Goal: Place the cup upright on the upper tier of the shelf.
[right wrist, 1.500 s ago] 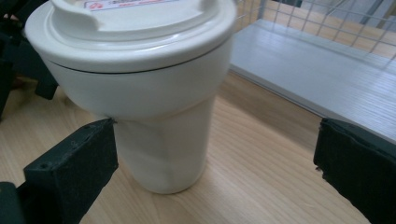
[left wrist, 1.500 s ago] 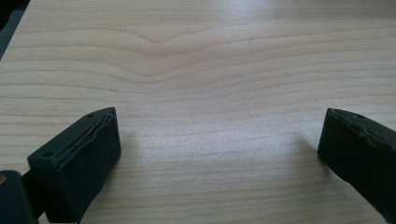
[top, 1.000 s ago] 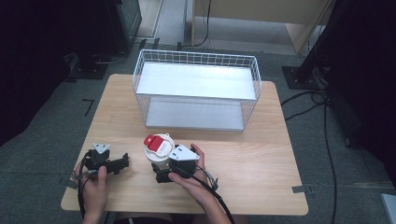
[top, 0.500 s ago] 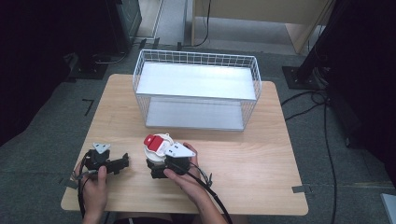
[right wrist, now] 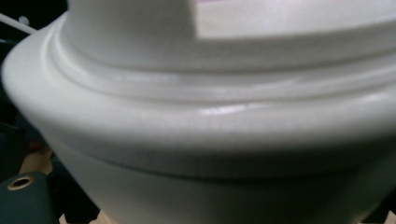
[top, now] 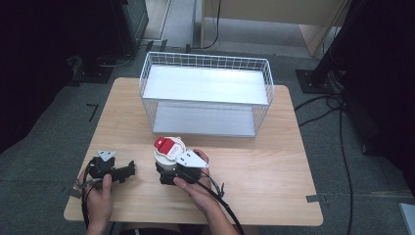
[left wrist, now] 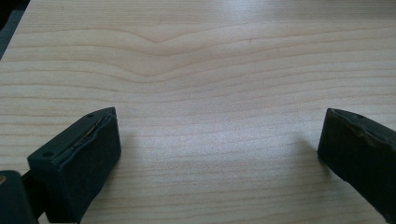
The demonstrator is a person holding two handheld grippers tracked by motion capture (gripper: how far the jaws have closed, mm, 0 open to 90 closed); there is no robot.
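Note:
A round white container (top: 168,148) with a red label on its lid stands on the wooden table (top: 264,161), in front of the wire basket. My right gripper (top: 166,171) is right against its near side, and the jaws are closed around its body. Seen from the right gripper view, the container's (right wrist: 201,116) white lid rim and wall sit very close to the lens. My left gripper (top: 128,170) lies on the table at the front left, held by a hand. It is open, with bare wood between its fingers (left wrist: 219,154).
A white wire basket (top: 205,100) with two levels stands at the back middle of the table. Black cables trail from both grippers over the front edge. Dark floor, a stand base (top: 313,78) and cables surround the table.
My right gripper has shifted a little to the left and closer around the white container. The left gripper has stayed where it was.

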